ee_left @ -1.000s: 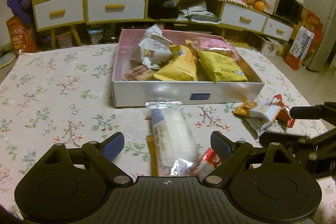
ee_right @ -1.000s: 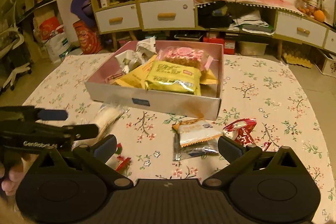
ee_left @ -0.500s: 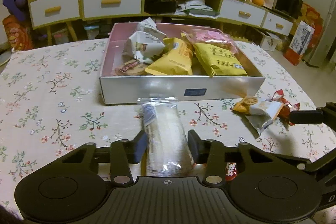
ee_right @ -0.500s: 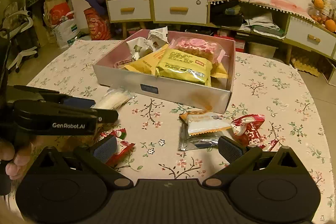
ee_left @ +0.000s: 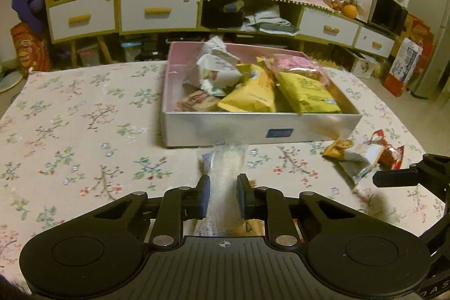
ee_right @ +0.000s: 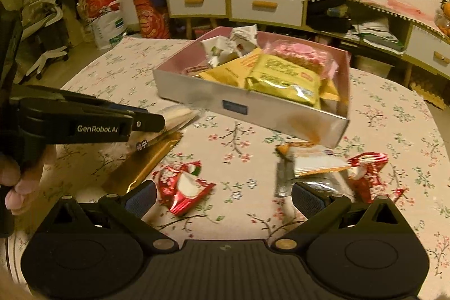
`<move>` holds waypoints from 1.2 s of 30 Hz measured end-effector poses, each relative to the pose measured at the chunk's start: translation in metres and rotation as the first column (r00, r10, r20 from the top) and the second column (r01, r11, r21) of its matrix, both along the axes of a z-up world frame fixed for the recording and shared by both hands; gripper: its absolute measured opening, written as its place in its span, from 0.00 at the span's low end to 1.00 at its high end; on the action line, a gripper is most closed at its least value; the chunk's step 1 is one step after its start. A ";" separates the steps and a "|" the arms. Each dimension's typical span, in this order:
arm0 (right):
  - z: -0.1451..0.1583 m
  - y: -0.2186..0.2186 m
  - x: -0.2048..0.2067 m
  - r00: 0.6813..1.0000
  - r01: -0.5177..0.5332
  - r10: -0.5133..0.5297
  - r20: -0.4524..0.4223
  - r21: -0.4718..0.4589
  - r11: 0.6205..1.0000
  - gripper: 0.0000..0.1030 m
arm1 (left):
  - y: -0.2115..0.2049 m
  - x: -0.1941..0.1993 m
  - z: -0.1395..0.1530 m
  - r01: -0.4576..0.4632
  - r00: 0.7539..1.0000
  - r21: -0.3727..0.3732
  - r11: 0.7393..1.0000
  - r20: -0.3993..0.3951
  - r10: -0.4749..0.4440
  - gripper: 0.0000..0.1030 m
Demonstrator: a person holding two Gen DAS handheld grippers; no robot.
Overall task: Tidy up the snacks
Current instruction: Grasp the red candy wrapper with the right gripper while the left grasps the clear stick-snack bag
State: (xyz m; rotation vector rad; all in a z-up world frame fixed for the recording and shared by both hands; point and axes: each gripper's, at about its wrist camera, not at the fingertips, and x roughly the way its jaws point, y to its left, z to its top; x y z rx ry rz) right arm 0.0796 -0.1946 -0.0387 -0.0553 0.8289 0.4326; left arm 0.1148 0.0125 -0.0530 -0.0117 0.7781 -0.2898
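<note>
My left gripper point(ee_left: 222, 194) is shut on a clear-wrapped pale snack pack point(ee_left: 223, 173) and holds it just in front of the open box point(ee_left: 261, 128), which holds yellow bags, a pink pack and white wrappers. The held pack also shows in the right wrist view point(ee_right: 178, 113), with the left gripper point(ee_right: 152, 121) beside the box point(ee_right: 253, 114). My right gripper point(ee_right: 223, 197) is open and empty above the table. A red wrapper point(ee_right: 182, 186) lies before it, an orange-white pack point(ee_right: 312, 160) and another red wrapper point(ee_right: 365, 173) to its right.
A gold strip pack point(ee_right: 146, 165) lies on the floral tablecloth point(ee_left: 70, 131) under the left gripper. The orange-white pack point(ee_left: 354, 156) and red wrapper point(ee_left: 389, 151) lie right of the box. Cabinets with drawers point(ee_left: 157, 10) stand behind the table.
My left gripper has closed on the clear-wrapped pack and lifted it off the table towards the box. My right gripper has drawn back and turned slightly, still open.
</note>
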 end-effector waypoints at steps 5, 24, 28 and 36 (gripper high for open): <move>-0.003 0.011 0.001 1.000 -0.018 0.018 -0.013 -0.007 1.000 0.71 | 0.018 -0.001 -0.003 -0.021 1.000 0.021 1.000 -0.005 0.021 0.16; -0.015 0.030 0.006 0.998 -0.044 0.043 -0.041 -0.031 0.999 0.53 | 0.033 -0.008 -0.023 0.035 0.999 0.104 0.994 -0.002 -0.035 0.47; -0.015 0.031 0.005 0.999 -0.041 0.040 -0.028 -0.036 0.998 0.47 | 0.030 -0.008 -0.025 0.034 0.999 0.109 0.993 0.009 -0.035 0.48; -0.013 0.033 0.003 0.998 -0.056 0.056 -0.011 -0.037 0.998 0.31 | 0.029 -0.008 -0.024 0.044 0.999 0.096 0.994 0.006 -0.044 0.37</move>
